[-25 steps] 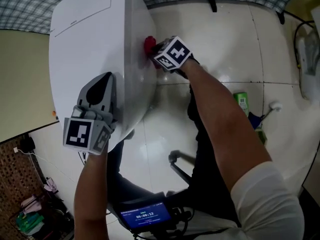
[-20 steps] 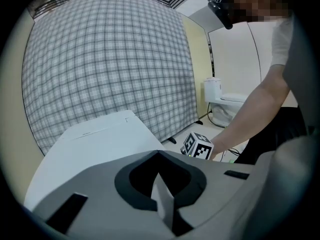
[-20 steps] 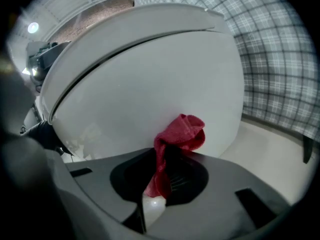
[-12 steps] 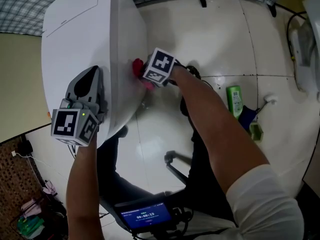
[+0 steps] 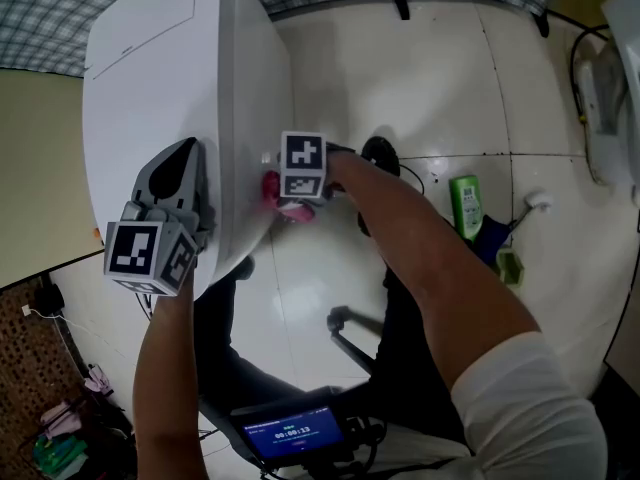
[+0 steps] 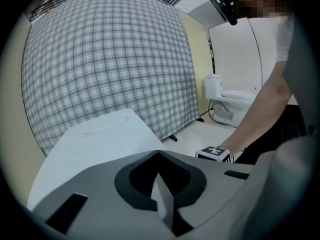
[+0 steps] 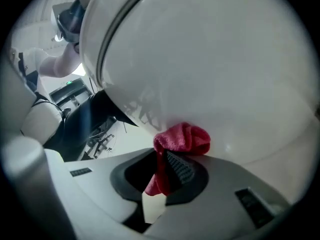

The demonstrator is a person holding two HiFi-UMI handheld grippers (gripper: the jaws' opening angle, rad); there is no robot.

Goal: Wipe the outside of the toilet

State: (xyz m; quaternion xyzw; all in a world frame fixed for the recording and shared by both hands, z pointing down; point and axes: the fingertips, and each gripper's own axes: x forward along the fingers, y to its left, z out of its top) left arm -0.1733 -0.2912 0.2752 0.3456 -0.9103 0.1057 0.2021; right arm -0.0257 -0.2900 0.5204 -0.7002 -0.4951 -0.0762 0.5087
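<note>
Toilet [image 5: 170, 78], upper left of head view, mid-wipe. Right tongs [image 7: 170, 166] pinching red cloth [image 7: 182, 138], pressed against curved white side at frame centre. Left tongs [image 6: 160, 184] pressed together, empty, over the lid [image 6: 100, 139]. Probably partway: no telling which sides are done.

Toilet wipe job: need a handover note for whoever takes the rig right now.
Left gripper: shut, empty, on or just above the toilet lid, near its front.
Right gripper: shut on the red cloth, which is pressed to the bowl's side, at the right in the head view, below the rim.
Done: wiping is under way on that side; the pictures don't show which areas are already clean.
Left: probably the rest of the outside, meaning the front, far side and rear.
Green bottle sits off to the right.
</note>
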